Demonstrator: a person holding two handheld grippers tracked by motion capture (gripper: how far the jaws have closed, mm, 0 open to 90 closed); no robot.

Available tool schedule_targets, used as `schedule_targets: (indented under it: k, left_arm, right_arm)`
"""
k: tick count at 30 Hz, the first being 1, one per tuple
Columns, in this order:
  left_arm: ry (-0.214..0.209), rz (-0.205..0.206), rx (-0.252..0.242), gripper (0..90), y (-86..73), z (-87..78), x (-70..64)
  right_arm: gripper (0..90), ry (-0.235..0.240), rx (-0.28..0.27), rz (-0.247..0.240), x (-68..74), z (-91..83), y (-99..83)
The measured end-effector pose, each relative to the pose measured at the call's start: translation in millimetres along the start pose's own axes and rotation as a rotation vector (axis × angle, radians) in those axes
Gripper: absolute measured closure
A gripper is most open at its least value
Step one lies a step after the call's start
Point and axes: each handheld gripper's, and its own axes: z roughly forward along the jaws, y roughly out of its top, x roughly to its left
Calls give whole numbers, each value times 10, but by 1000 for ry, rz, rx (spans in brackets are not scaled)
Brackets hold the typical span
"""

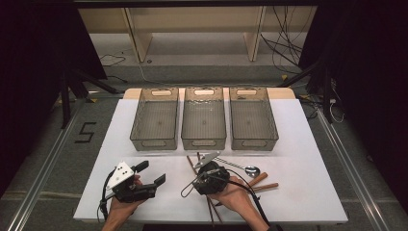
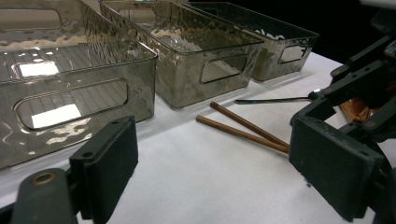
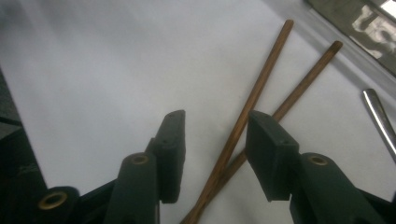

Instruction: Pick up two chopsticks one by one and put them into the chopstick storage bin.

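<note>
- I've got the pair of thin brown wooden chopsticks [image 3: 261, 88] as the target: they lie crossed flat on the white table sheet [image 1: 298, 139], just in front of the middle one of three smoked clear plastic bins [image 1: 203, 118], tips pointing at that bin.
- My right gripper [image 3: 215, 140] is over them, jaws parted and straddling the crossing point. One pad sits on each side of the sticks, nothing clamped yet. I'd say that spot is chosen so a single close catches both sticks instead of one.
- From the high view the right gripper [image 1: 208, 174] is pitched down toward the sheet, which suits a pinch on something lying this flat.
- My left gripper [image 1: 144, 178] is released too, jaws wide and empty, well to the left of the chopsticks. It looks parked there to keep out of the right hand's approach.
- Left gripper view confirms the chopsticks [image 2: 243, 128] rest free on the sheet, clear of the bin wall, so there's room to lift.
- A metal spoon [image 1: 243, 167] lies just right of the chopsticks, handle toward the middle bin. Beyond it are brown wooden handles [image 1: 263, 183] I can't identify.
- All three bins look empty, so my guess is sorting by type, one bin each.
- Risk: round sticks may roll or scissor when the pads close.
</note>
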Motion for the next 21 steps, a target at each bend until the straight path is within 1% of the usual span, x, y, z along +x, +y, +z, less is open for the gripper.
schedule_targets:
  k: [2, 3, 6, 8, 9, 10, 16, 18, 21]
  left_arm:
    - [0, 3, 1, 155, -1, 1, -3]
    - [0, 3, 1, 155, -1, 1, -3]
    - [-1, 2, 1, 156, -3, 7, -6]
    - [-1, 3, 1, 155, -3, 7, -6]
    - [-1, 4, 0, 155, -2, 6, -6]
    - [-1, 3, 0, 155, -2, 5, -5]
    - [-1, 3, 0, 156, -3, 5, -5]
    - [-1, 3, 1, 156, -3, 6, -6]
    - [0, 4, 2, 155, -3, 6, -6]
  right_arm:
    - [597, -10, 17, -8, 15, 49, 20]
    - [597, -10, 17, -8, 15, 49, 20]
    - [630, -26, 20, 5, 9, 104, 64]
    - [635, -34, 23, 11, 7, 116, 72]
    - [636, -39, 28, 23, 4, 137, 83]
    - [637, -47, 38, 25, -14, 161, 95]
    - [656, -59, 59, 46, -50, 222, 110]
    - [658, -59, 60, 46, -53, 228, 112]
    - [661, -66, 76, 46, -49, 272, 124]
